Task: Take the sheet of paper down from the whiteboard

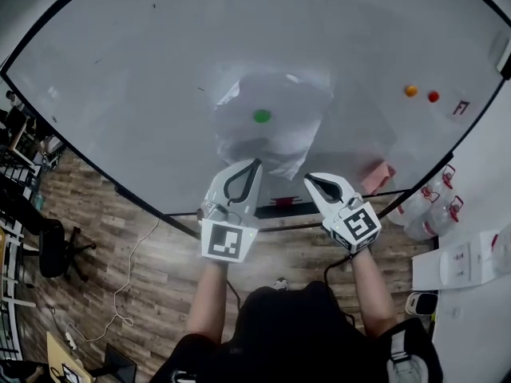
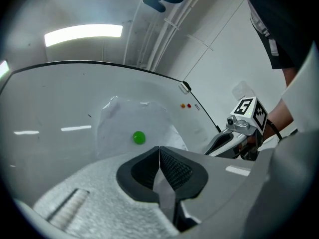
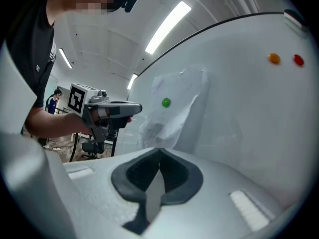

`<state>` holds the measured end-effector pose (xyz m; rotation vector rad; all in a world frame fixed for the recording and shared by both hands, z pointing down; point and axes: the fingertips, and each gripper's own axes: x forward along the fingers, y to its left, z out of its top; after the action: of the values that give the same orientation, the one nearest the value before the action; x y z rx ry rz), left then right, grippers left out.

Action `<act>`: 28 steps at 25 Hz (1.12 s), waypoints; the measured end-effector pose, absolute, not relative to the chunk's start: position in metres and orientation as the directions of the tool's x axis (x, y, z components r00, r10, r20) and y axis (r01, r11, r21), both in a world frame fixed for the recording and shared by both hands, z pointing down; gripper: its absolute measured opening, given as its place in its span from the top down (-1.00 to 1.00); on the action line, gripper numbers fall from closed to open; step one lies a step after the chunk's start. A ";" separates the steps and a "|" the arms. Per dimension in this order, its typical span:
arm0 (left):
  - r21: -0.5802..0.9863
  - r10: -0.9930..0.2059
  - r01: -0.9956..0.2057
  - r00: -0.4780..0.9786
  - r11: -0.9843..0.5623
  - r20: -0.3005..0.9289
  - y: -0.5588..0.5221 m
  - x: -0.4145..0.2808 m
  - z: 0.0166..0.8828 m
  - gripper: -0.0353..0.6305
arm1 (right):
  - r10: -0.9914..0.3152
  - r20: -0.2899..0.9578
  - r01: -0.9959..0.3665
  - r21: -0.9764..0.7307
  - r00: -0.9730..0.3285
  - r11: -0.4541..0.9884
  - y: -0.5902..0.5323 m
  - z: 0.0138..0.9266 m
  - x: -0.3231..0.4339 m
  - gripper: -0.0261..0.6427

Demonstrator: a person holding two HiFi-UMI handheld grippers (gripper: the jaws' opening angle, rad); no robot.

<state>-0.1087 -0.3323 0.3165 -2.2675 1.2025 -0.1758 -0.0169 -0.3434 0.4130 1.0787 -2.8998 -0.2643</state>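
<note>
A crumpled white sheet of paper (image 1: pixel 267 122) hangs on the whiteboard (image 1: pixel 144 70), pinned by a green round magnet (image 1: pixel 262 116). The sheet (image 2: pixel 134 126) and the magnet (image 2: pixel 139 138) also show ahead in the left gripper view, and the sheet (image 3: pixel 174 106) with its magnet (image 3: pixel 165 102) in the right gripper view. My left gripper (image 1: pixel 254 163) is shut and empty, its tips just below the sheet's lower edge. My right gripper (image 1: pixel 307 179) is shut and empty too, a little lower and to the right of the sheet.
An orange magnet (image 1: pixel 410 91) and a red magnet (image 1: pixel 433 96) sit on the board's right side. A pink eraser (image 1: pixel 377 177) rests at the board's lower edge. Plastic jugs (image 1: pixel 427 206) and a white shelf (image 1: pixel 459 266) stand at the right; chairs (image 1: pixel 48 246) at the left.
</note>
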 end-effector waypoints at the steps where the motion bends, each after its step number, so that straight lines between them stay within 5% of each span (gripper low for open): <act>1: -0.548 -0.792 -0.713 0.594 -0.437 -0.142 -0.336 -0.108 0.314 0.86 | -0.657 -0.029 -0.651 0.171 -0.753 0.739 -0.345 0.413 -0.018 0.91; 7: -0.592 -0.795 -0.702 0.585 -0.395 -0.163 -0.354 -0.109 0.293 0.84 | -0.672 -0.033 -0.666 0.171 -0.740 0.726 -0.352 0.416 -0.020 0.91; 20: -0.698 -0.880 -0.677 0.453 -0.233 -0.146 -0.388 -0.099 0.285 0.40 | -0.651 -0.090 -0.656 0.139 -0.754 0.742 -0.373 0.400 -0.012 0.91; 28: -0.729 -0.912 -0.666 0.382 -0.159 -0.150 -0.403 -0.094 0.282 0.40 | -0.628 -0.081 -0.633 0.128 -0.774 0.764 -0.381 0.405 -0.008 0.91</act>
<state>-0.0941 -0.4026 0.2818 -1.9046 1.3604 -0.4225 -0.0084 -0.3809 0.4051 1.0654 -2.9820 -0.2354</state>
